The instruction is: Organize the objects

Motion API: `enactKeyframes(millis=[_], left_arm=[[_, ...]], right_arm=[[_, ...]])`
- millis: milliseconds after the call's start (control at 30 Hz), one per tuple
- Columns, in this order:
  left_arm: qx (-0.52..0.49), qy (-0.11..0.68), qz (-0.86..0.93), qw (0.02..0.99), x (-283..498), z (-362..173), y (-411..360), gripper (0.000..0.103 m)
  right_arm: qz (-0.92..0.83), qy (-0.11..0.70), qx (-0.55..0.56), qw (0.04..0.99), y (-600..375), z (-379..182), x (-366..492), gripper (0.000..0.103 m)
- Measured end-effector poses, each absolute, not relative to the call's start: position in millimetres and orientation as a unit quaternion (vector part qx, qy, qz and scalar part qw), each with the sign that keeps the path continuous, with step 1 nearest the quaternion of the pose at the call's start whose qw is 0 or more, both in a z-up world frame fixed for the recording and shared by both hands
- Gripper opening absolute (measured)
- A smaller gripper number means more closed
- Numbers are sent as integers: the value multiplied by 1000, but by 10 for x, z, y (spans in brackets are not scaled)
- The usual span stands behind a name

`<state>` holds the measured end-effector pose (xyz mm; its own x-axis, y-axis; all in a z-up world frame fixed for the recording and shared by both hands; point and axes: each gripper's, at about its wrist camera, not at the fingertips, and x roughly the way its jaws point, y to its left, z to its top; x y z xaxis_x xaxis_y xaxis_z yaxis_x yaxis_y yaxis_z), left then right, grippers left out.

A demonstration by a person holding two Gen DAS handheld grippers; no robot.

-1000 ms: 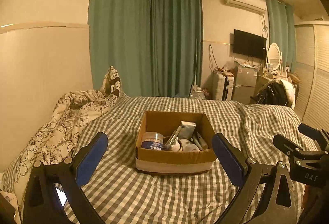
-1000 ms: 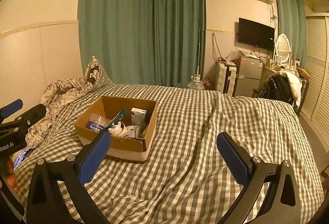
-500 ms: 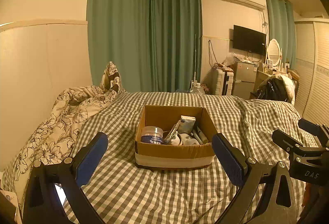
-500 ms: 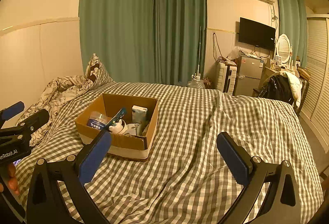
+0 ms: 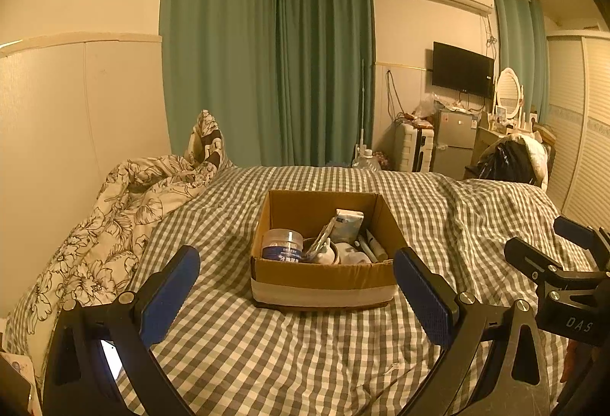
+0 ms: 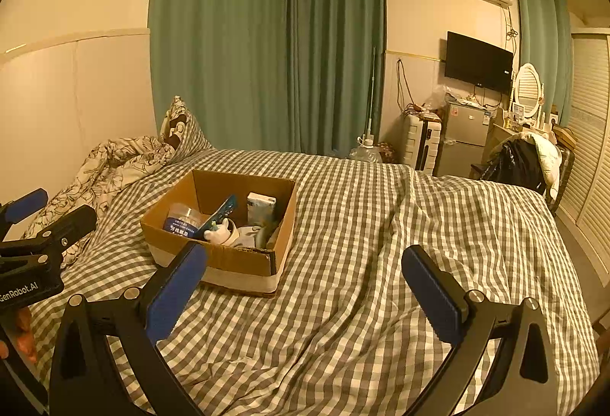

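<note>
An open cardboard box (image 5: 324, 278) sits on the checked bed cover; it also shows in the right wrist view (image 6: 232, 263). Inside are a clear round jar with a blue label (image 5: 283, 245), a white carton (image 5: 346, 225), a blue pack (image 6: 221, 212), a small white figure (image 6: 219, 230) and some tubes. My left gripper (image 5: 295, 296) is open and empty, just in front of the box. My right gripper (image 6: 305, 286) is open and empty, to the right of the box over bare cover.
The grey-and-white checked bed (image 6: 400, 225) fills the foreground. A flowered quilt (image 5: 114, 210) is heaped at the left by the wall. Green curtains, a fridge (image 6: 463, 137), a TV and a chair with clothes (image 6: 522, 160) stand beyond the bed's far edge.
Both grippers have tilted up slightly, so the box sits lower in both views. Both stay open and empty.
</note>
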<state>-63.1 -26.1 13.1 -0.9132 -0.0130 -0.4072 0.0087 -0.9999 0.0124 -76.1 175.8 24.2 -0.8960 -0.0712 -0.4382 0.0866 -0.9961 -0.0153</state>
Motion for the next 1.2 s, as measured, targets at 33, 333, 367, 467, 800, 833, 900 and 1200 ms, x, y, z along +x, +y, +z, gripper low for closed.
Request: enactKeyframes(millis=[33, 333, 367, 467, 800, 833, 900, 1200], left_arm=[[209, -6, -978, 6, -637, 132, -260, 103], [212, -10, -977, 6, -643, 127, -262, 103], [212, -11, -977, 6, -645, 126, -259, 103], [213, -12, -977, 6, -646, 124, -252, 103], [217, -11, -976, -1, -650, 123, -250, 103], [216, -11, -976, 0, -648, 124, -250, 103], [215, -12, -977, 0, -648, 130, -251, 103], [215, -12, -977, 1, -644, 135, -246, 103]], right_arm=[[-973, 17, 225, 41, 1759, 248, -764, 103], [-974, 15, 223, 44, 1747, 273, -747, 103], [-974, 15, 223, 44, 1746, 268, -747, 103], [-974, 16, 224, 44, 1746, 270, -745, 103], [-972, 16, 228, 47, 1719, 245, -746, 103], [-972, 16, 228, 46, 1716, 249, -750, 103], [-973, 17, 227, 46, 1715, 250, -745, 103], [-972, 17, 230, 47, 1717, 257, -746, 103]])
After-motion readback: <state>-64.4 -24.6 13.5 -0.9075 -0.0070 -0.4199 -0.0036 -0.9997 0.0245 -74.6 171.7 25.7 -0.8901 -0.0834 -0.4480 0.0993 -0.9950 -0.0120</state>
